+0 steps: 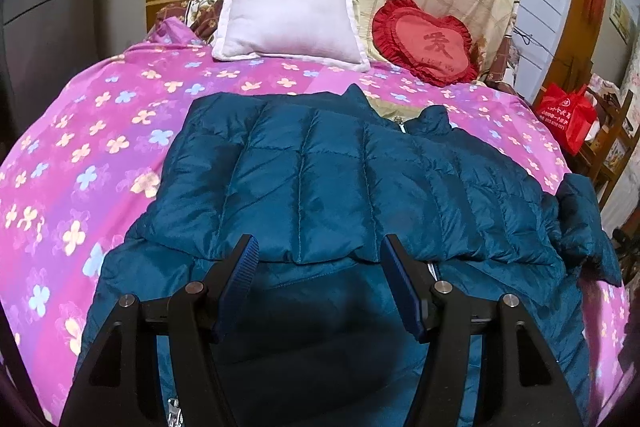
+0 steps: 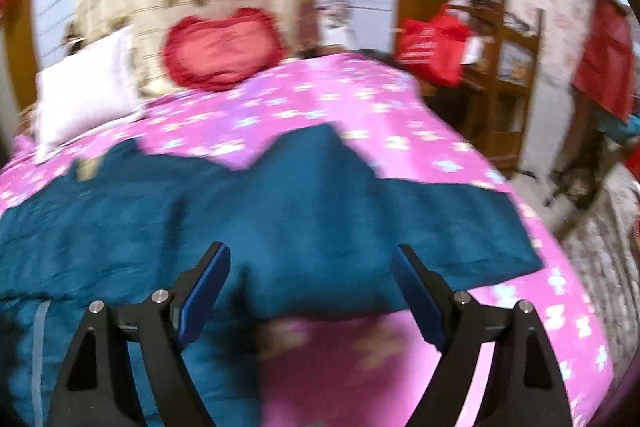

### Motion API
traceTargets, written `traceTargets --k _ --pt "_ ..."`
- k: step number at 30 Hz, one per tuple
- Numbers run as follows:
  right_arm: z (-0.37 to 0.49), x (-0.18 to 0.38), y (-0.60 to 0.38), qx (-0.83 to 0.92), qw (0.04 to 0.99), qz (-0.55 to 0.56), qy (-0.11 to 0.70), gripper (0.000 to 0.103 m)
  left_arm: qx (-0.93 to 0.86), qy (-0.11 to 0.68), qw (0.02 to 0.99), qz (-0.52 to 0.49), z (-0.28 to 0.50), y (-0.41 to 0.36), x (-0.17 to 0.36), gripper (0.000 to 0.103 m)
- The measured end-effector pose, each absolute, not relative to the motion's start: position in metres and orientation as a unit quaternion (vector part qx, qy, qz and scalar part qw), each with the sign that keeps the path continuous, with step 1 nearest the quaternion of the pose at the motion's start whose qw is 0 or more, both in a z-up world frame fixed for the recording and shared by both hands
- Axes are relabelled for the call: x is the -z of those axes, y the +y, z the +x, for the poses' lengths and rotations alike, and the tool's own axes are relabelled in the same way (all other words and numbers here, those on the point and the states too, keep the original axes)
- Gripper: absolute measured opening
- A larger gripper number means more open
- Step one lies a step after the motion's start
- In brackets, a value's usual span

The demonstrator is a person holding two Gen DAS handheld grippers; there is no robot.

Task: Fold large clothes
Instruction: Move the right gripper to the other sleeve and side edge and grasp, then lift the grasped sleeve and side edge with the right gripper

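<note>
A teal quilted down jacket is spread across the pink flowered bedspread, collar toward the far side, hem toward the near edge. In the left wrist view one sleeve is seen laid over the chest, its cuff end near the jaws; the other sleeve trails off to the right edge of the bed. An open zip is visible near the right finger.

The left gripper is held just above the folded sleeve's cuff end, jaws well apart, nothing between the pads. The right gripper is seen in a heavily blurred frame over the jacket's right portion; its jaws are wide apart and nothing is gripped.

Handling judgement: the jacket is expected to be light, puffy and compressible, with a smooth, slippery shell. Folds are likely to spring back from trapped air and may slide on the bedspread. A hold is best taken at a firm edge: the cuff of the trailing sleeve or the hem seam, rather than the padded panels, where only the outer shell might be pinched.

A white pillow and a red heart cushion lie far off, well apart from the jacket.
</note>
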State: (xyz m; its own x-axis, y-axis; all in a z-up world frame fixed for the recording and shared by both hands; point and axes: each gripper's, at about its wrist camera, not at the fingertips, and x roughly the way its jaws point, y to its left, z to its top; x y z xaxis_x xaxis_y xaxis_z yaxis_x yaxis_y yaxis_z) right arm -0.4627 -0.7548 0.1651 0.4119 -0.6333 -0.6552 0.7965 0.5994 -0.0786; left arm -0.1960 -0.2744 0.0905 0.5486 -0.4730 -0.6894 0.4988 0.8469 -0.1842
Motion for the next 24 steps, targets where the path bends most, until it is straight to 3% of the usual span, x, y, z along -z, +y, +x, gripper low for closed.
traceTargets --k 11,21,24 --pt "-0.557 -0.114 -0.906 0.544 0.734 0.181 0.364 0.090 0.292 0.407 0.865 0.018 -0.193 -0.282 -0.078 0.043" --pt "-0.589 -0.073 -0.951 0.532 0.719 0.262 0.361 0.090 0.295 0.413 0.861 0.033 -0.194 -0.288 -0.071 0.043" --pt "-0.582 -0.077 -0.945 0.518 0.730 0.252 0.369 0.063 0.297 0.415 0.859 0.034 -0.195 -0.288 -0.071 0.043"
